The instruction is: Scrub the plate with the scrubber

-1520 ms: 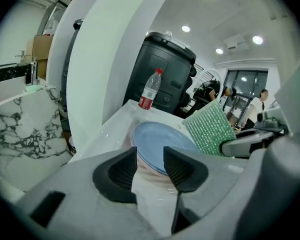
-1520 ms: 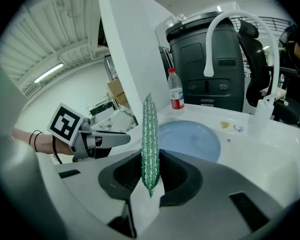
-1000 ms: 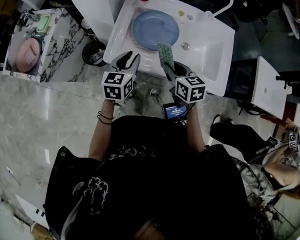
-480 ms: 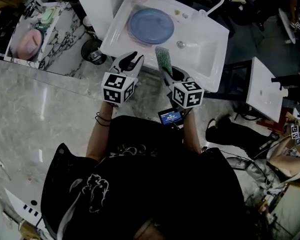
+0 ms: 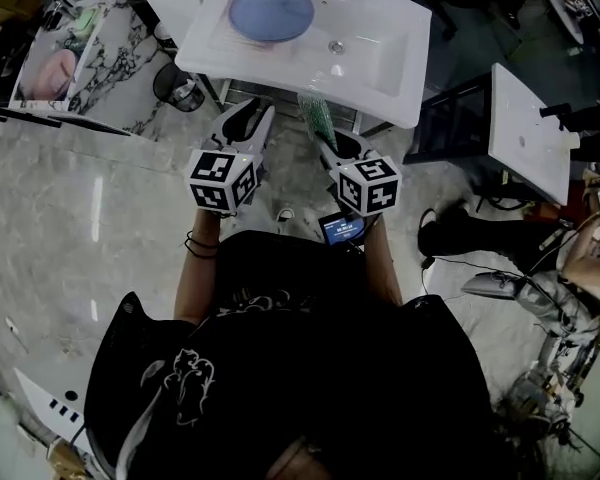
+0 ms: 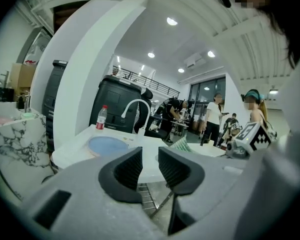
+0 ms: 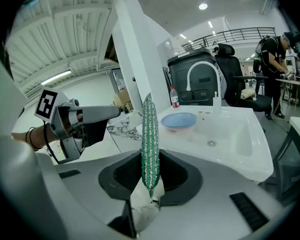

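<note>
The right gripper (image 7: 150, 173) has its jaws clenched on the lower end of the green scrubber (image 7: 150, 134). The scrubber's long axis stands upright, tip pointing up and away toward the sink (image 7: 240, 156). The left gripper (image 6: 150, 164) has just been narrowing its jaws, and the gap between them holds nothing. The blue plate (image 7: 178, 120) lies flat on the sink's ledge beside the basin, well apart from the scrubber.

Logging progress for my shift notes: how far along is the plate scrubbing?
Done: the right gripper is shut on the green scrubber. In hand: the scrubber stands upright, short of the sink, clear of the blue plate. Left: bring it to the plate and scrub; no scrubbing contact shows.
</note>
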### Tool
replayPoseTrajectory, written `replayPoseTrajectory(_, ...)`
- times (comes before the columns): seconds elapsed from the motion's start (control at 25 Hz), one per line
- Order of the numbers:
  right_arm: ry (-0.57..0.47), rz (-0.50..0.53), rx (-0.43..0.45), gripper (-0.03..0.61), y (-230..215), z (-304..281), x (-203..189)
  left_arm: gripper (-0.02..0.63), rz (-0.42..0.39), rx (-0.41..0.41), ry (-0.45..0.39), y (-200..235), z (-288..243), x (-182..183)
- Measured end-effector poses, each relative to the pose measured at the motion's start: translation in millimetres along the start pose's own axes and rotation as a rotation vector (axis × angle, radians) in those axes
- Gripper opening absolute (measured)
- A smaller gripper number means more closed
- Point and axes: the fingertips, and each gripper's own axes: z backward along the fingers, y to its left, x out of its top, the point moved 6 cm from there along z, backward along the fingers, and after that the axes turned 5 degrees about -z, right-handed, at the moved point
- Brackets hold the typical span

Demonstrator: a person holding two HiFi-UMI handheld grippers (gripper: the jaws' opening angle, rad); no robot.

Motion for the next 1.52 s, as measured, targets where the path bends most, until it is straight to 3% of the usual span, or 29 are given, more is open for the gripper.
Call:
replayPoseTrajectory(0.32,-0.039,0.029,0.033,0.086,17.4,43.7,-27.3,0.112,-0.03,0.012,0.022,-55.6,42.1,-18.1)
replayPoseTrajectory(0.68,-0.068,0.024,0.05,0.086,28.2,52.5,-31.1,0.112,-0.079,0.005,0.048,-71.6,57.1,-16.7)
replayPoseTrajectory(1.52,-0.082,0.022,-0.011,0.086,73.8,18.9,-10.5,0.112,-0.082,-0.052,0.038,-13.9,83.0,-3.2)
